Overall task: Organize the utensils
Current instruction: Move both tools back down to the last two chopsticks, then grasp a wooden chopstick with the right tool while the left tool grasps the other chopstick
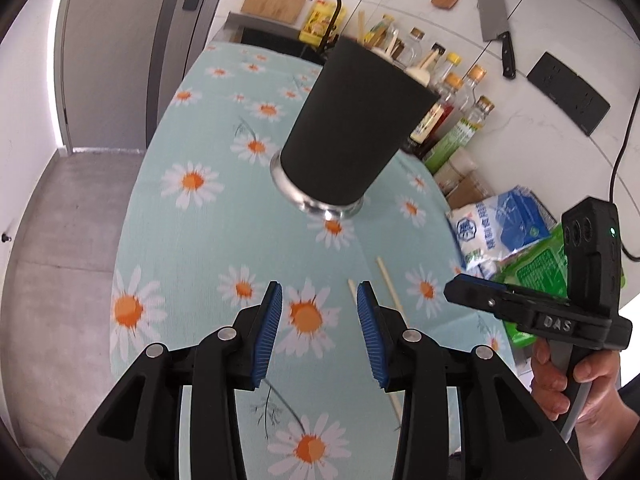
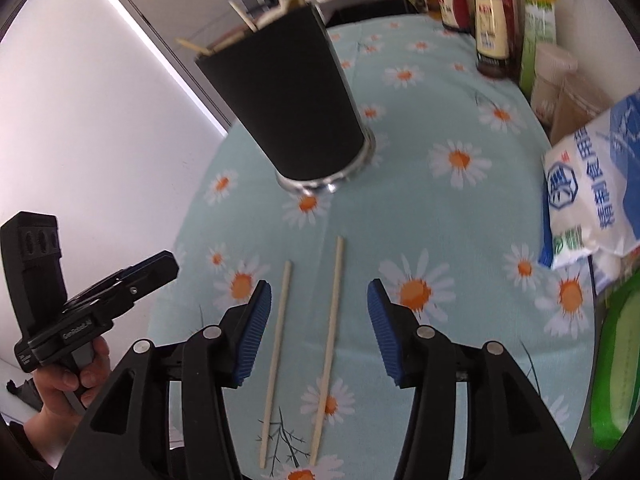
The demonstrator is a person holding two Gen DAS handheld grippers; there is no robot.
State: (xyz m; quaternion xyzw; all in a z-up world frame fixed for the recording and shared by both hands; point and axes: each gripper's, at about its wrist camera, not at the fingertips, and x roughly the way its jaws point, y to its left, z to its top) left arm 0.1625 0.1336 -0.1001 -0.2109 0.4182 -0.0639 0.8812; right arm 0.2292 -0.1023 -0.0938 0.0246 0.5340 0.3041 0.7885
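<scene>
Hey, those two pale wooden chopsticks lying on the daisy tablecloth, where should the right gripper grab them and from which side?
Come straight down from above on the two pale wooden chopsticks near mid-length. They lie flat, nearly parallel and slightly apart, already between the open right gripper fingers, so closing across both should gather them together.

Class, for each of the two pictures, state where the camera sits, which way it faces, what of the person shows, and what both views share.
Left wrist view: sits on the left tongs, faces down over the flowered tablecloth toward the black cup; shows the right tongs and the hand holding them.
Right wrist view: sits on the right tongs, faces down at two chopsticks lying between its open fingers; shows the left tongs and hand.
Shared: cup, tablecloth, chopsticks, bottles.
</scene>
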